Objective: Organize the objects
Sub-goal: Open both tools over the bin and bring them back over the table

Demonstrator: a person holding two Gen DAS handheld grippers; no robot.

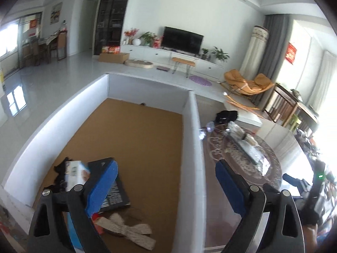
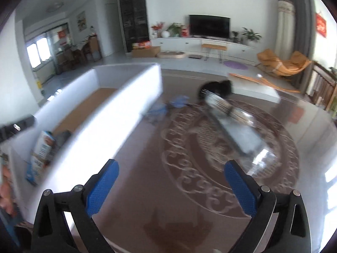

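A white-walled box (image 1: 190, 126) with a brown floor stands on the patterned table. Inside lie a black flat package (image 1: 118, 191), a white-and-blue carton (image 1: 74, 174), a striped burlap bow (image 1: 130, 230) and a dark item (image 1: 62, 168). My left gripper (image 1: 166, 181) is open and empty above the box's right wall. My right gripper (image 2: 171, 178) is open and empty over the table (image 2: 147, 179), right of the box (image 2: 105, 118). On the table lie a clear packet of sticks (image 2: 229, 118), a black item (image 2: 217, 89) and blue pieces (image 2: 168, 107); the packet (image 1: 244, 145) also shows in the left wrist view.
A white block (image 2: 252, 89) sits at the table's far edge. Beyond are a TV stand (image 1: 174, 54), an orange rocking chair (image 1: 246, 83) and a wooden rack (image 1: 292, 107). The right gripper's body (image 1: 316, 191) shows at the right edge of the left wrist view.
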